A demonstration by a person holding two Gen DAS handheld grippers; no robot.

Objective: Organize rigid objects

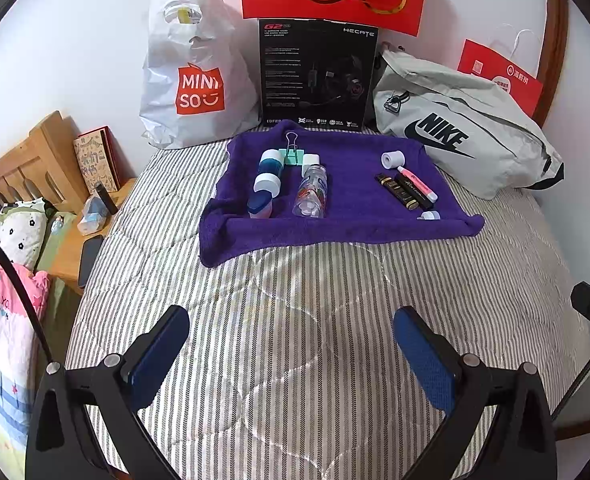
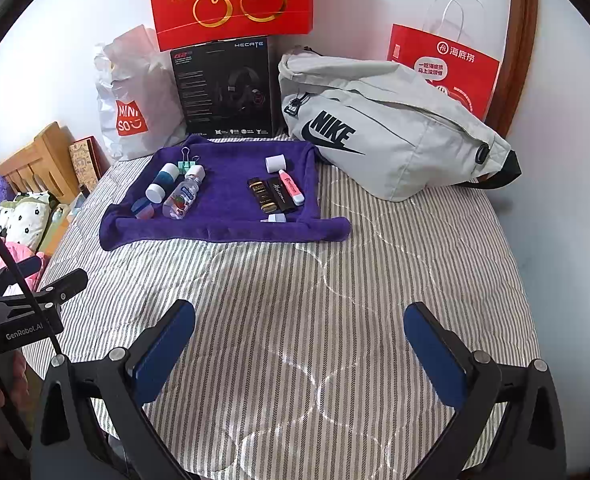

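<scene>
Small items on purple towel (image 1: pixel 359 204) — untouched.

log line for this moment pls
left hand-held gripper: open, empty, over bed | right hand-held gripper: open, empty | small items on purple towel: untouched | phase: pre-approach

- On my purple towel (image 1: pixel 347 216), left side: a blue-and-white tube (image 1: pixel 270 172), a clear bottle (image 1: pixel 312 190), both lying flat, a green binder clip (image 1: pixel 293 152) behind them.
- Right side: white roll (image 1: pixel 393 159), pink highlighter (image 1: pixel 417 184), two black boxes (image 1: pixel 401 191) lying side by side.
</scene>
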